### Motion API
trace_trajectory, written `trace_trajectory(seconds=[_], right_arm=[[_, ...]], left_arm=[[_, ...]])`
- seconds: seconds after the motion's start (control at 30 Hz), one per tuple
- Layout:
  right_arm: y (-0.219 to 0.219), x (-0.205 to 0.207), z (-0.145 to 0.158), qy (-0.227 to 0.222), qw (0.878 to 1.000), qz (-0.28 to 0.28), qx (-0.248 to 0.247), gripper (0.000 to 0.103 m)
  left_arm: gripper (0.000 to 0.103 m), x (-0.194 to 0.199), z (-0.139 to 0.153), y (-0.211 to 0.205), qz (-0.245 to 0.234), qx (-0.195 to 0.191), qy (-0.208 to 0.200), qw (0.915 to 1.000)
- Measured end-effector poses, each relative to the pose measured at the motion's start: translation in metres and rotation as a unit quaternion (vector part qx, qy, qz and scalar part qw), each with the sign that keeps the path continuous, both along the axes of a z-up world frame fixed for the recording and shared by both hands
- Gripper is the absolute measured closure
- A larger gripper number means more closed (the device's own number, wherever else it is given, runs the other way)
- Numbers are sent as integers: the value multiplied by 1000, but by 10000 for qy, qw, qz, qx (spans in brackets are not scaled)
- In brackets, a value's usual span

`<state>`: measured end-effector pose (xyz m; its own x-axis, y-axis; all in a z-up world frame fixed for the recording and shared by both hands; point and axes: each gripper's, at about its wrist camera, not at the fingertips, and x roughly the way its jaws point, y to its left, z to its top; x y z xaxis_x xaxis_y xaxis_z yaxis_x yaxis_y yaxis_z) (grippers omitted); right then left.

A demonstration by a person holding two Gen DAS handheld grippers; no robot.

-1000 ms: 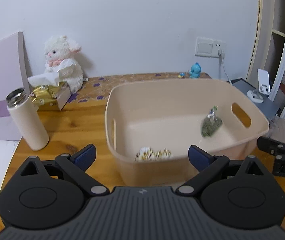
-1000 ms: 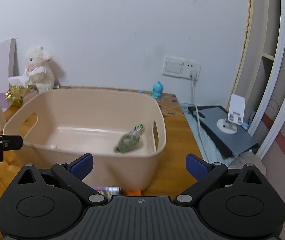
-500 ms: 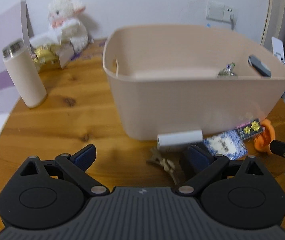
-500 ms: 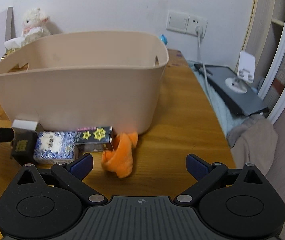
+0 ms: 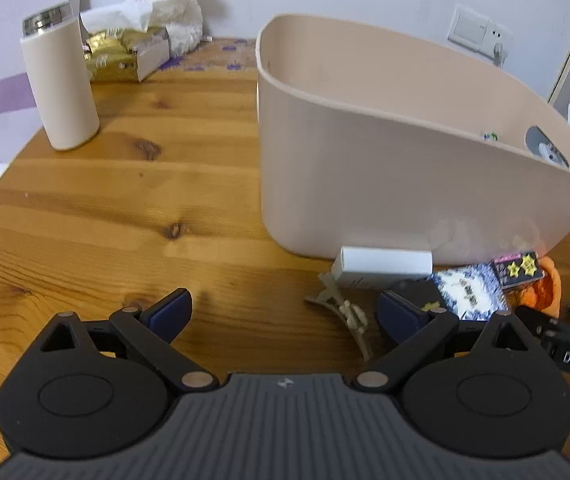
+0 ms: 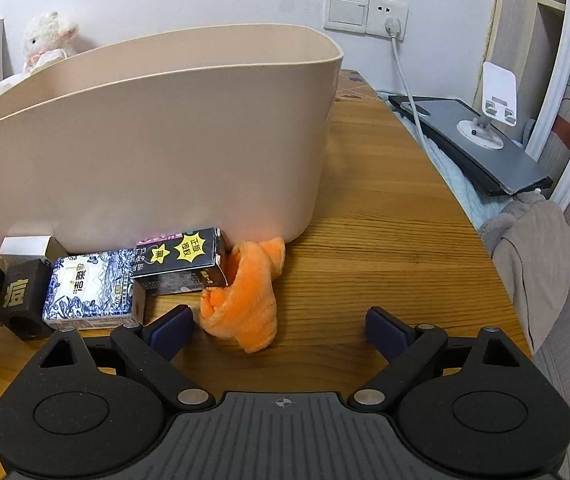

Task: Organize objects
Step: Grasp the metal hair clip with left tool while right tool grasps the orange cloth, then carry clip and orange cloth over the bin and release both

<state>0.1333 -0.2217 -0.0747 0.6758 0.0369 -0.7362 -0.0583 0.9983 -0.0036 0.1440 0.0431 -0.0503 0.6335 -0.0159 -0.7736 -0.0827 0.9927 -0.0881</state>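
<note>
Right wrist view: right gripper (image 6: 279,326) hangs low over the wooden surface (image 6: 385,216), jaws apart and empty, with the orange cloth (image 6: 245,300) lying just ahead and left of centre, its left finger (image 6: 173,330) almost beside it; the cloth's long axis runs roughly away from the camera toward the beige tub (image 6: 157,140). Left gripper (image 5: 285,314), likewise apart and empty, sits nearer the hair clip (image 5: 343,308) and white box (image 5: 381,266), so judging by position the right hand is better placed for the cloth.
</note>
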Motion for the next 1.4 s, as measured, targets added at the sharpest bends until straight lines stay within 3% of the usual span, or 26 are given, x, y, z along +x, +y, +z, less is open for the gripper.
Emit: trace_trajectory(seconds=[0.13, 0.23, 0.33, 0.37, 0.4, 0.47, 0.53, 0.63, 0.8, 0.97, 1.4], right_arm=[[0, 2, 0, -46, 10000, 3, -4, 12], [2, 1, 1, -81, 9999, 65, -2, 20], [6, 0, 3, -107, 9998, 172, 7, 34], [8, -1, 3, -115, 9997, 227, 26, 44], [9, -2, 4, -119, 9995, 275, 51, 49], [13, -4, 5, -140, 9993, 356, 35, 71], [16, -7, 6, -139, 9990, 416, 24, 87], [17, -12, 8, -105, 9991, 417, 1, 92], [7, -26, 13, -11, 9994, 294, 183, 93], [0, -45, 31, -227, 9990, 326, 186, 93], [-12, -65, 106, -1315, 9900, 372, 362, 93]], left_arm=[[7, 3, -10, -2, -90, -30, 166, 9998], [19, 2, -11, -9, -201, 237, 76, 9995], [42, -1, -8, -12, -337, 307, 7, 9990], [54, -1, -8, -12, -380, 291, -6, 9989], [60, -2, -7, -12, -417, 265, -20, 9988], [86, -3, -6, -13, -462, 313, -27, 9984], [89, -6, -7, -12, -509, 289, -47, 9983], [90, -9, -7, -9, -517, 208, -20, 9984], [90, -19, -7, -4, -520, 192, 19, 9985], [90, -32, 3, 1, -552, 157, -79, 9983], [90, -60, 74, 3, -608, 202, -1070, 9922]])
